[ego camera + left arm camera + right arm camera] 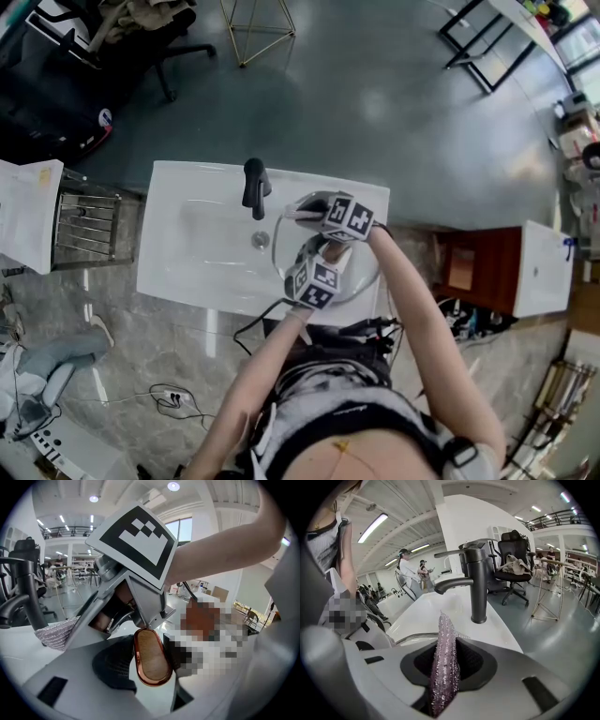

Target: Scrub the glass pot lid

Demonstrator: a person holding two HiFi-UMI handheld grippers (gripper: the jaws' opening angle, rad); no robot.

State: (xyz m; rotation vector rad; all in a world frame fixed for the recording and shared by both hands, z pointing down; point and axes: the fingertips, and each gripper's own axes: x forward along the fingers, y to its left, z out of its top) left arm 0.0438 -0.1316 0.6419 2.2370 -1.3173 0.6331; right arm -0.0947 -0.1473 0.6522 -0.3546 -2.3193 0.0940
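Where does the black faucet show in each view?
Head view: faucet, upper middle, far side of the white sink.
Left gripper view: faucet at the far left edge.
Right gripper view: faucet at centre, beyond the jaws.
Shared landmark: black office chair behind it.

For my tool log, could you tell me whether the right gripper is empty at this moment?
No, the right gripper is shut on a glittery purple scrubbing pad, which stands edge-on between its jaws.

Lid over the basin's right part, right of the tap; my left gripper at its near side, my right gripper at its far edge; rack left of the basin.
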